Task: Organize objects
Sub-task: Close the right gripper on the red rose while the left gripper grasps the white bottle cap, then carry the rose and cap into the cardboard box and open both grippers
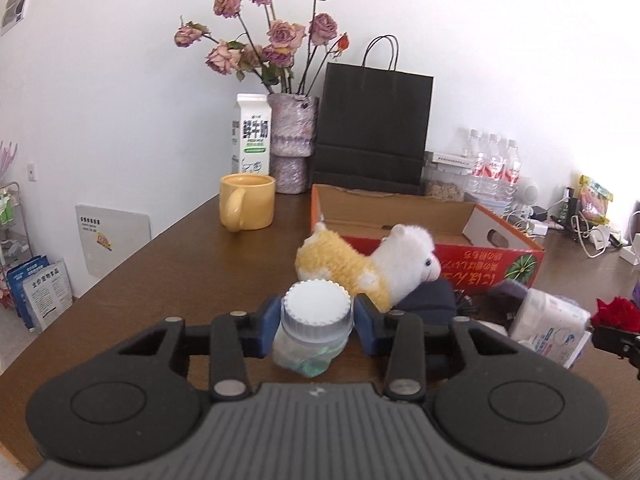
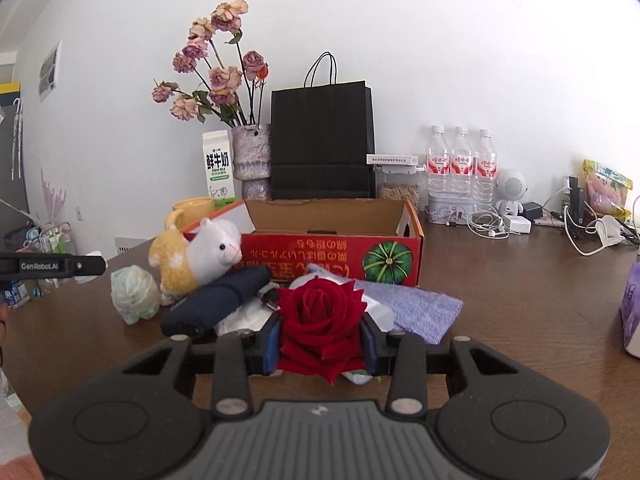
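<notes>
Both grippers are loaded and clear of the table (image 2: 520, 300). The left gripper (image 1: 312, 322) is clamped on a small clear jar (image 1: 310, 334) with a white ribbed screw cap, the blue pads bearing on the cap's sides so the body hangs free below; pale green contents show through the plastic. The right gripper (image 2: 320, 340) is closed on a red artificial rose (image 2: 320, 320), pads pressing the bloom from either side, a grip that in my judgement risks crushing the petals. Directly ahead stands the open red cardboard box (image 2: 336, 256) with a pumpkin print, its interior apparently bare and the likely destination for both items. Still lying before it: a plush alpaca (image 2: 200, 260), a folded navy umbrella (image 2: 216, 304), a lilac cloth (image 2: 416, 308) and a tissue pack (image 1: 548, 328). The yellow mug (image 1: 246, 206), milk carton (image 1: 250, 140) and vase of dried roses (image 1: 292, 144) stand behind, apart from the clutter
</notes>
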The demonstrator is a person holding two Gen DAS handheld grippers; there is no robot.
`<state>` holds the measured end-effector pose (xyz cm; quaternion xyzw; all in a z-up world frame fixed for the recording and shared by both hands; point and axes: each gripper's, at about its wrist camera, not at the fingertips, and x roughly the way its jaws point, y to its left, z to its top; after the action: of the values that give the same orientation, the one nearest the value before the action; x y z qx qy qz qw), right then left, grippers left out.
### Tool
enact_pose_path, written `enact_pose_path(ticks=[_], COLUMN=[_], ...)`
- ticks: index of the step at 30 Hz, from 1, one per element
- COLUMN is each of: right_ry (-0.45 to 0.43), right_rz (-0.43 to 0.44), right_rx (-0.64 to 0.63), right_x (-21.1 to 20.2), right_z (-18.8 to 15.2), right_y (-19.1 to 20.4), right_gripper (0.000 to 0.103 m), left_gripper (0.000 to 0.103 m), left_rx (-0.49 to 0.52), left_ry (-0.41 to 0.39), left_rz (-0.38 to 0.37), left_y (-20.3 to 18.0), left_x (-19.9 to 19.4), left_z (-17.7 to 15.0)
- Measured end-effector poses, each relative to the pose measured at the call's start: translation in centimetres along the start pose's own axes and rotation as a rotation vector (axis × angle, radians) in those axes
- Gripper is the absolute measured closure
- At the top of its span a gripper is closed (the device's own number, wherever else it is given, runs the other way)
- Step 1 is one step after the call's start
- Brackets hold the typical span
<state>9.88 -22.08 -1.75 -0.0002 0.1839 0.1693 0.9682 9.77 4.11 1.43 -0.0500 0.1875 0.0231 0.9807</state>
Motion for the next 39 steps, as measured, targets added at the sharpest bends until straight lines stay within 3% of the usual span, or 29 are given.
enact_pose_path(ticks=[8,13,25,32,39], right_ry=[-0.055,-0.066,-0.006,0.04,0.097], right_rz=[0.035,0.046,0.049,0.049,0.041], right_rx=[-0.031,-0.041,-0.059,-0.027,-0.017], right_x=[4.4,7.7,17.4,21.7,24.3], right_z=[5.6,8.6,13.1,14.4,14.3], right_y=[-0.1,-0.4,-1.0,-2.4,-3.2], right_gripper=[0.065,0.065,0.065,0.065,0.065], left_gripper=[0.062,0.062,0.062,0.062,0.062], left_rx=[0.04,0.049,0.032,0.004,-0.04], left_ry=[-0.061,-0.074,-0.048,-0.029,0.039], left_rz=[-0.088,-0.103,-0.07,-0.023,0.022], left_y=[-4.5,-6.9,-10.3,-10.3,-9.6], left_x=[3.2,6.3,14.5,18.4,21.3], left_z=[4.4,6.3,10.0,11.1,11.4])
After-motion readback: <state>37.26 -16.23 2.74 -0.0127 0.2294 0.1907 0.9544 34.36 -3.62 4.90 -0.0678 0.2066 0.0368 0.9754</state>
